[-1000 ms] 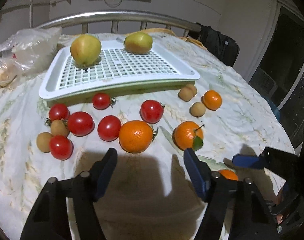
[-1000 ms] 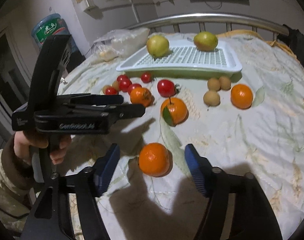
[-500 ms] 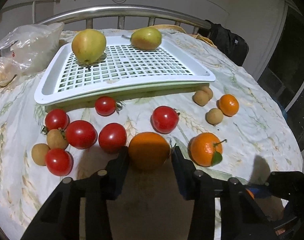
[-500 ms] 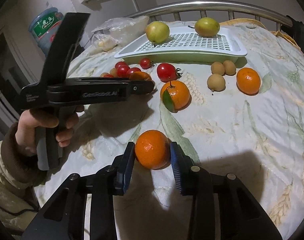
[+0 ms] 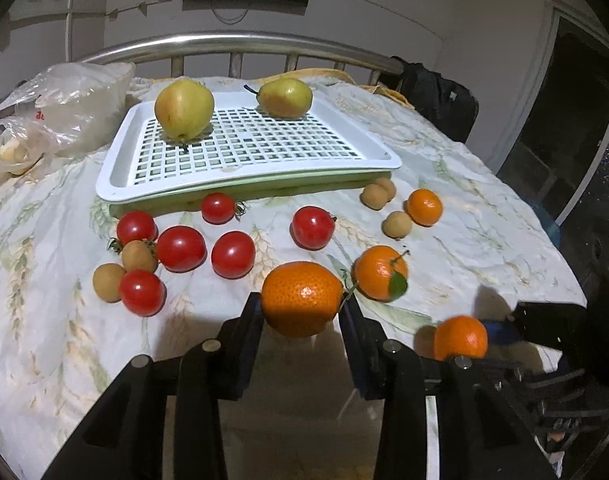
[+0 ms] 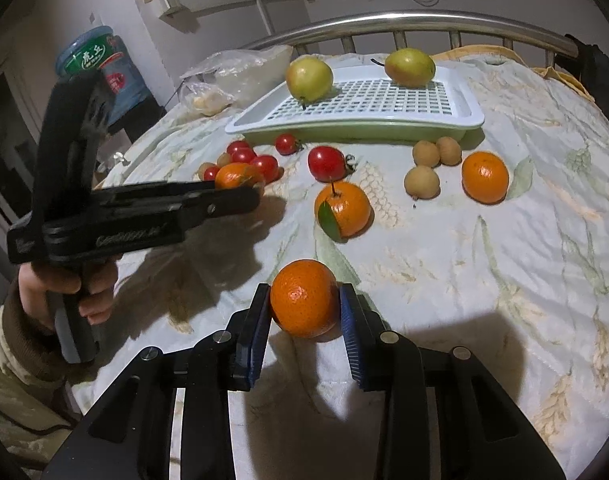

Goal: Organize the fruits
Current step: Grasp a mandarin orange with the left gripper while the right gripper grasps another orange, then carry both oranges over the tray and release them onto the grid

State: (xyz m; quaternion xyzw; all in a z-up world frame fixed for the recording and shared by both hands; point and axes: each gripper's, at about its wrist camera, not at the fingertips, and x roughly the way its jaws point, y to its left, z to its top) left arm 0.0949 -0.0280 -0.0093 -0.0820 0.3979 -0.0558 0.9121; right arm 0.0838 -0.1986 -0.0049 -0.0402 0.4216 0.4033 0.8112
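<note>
A dim room with pale walls holds a counter (image 5: 484,216) covered in a leaf-printed cloth, backed by a metal rail (image 5: 240,42).

From the left wrist view, the left claw (image 5: 300,312) is clamped on a large orange (image 5: 302,298), one finger pressing each side. Just to its right lies an orange with a green leaf (image 5: 380,272), and farther right a small orange (image 5: 424,207) sits near three tan longans (image 5: 396,224). To the left are six red tomatoes (image 5: 232,254) scattered with two more tan fruits. Behind them sits a white slotted tray (image 5: 264,148) carrying two yellow-green pears, the left pear (image 5: 184,109) and the right pear (image 5: 285,97), both at its far edge. A clear plastic bag (image 5: 76,100) lies at far left. At lower right, another orange (image 5: 460,338) shows between the blue pads of the other claw.

From the right wrist view, the right claw (image 6: 304,308) is clamped on that orange (image 6: 304,298), blue pads (image 6: 350,332) touching both sides, the fruit low over the cloth. At left, a hand (image 6: 64,288) grips the black handle of the left claw (image 6: 240,188), whose tips hold the large orange (image 6: 236,176) near the tomato cluster (image 6: 248,156). The leafy orange (image 6: 342,209) lies between the two claws. The tray (image 6: 356,122) and its pears (image 6: 309,79) stand beyond, and a blue water bottle (image 6: 104,68) stands off the counter at far left.
</note>
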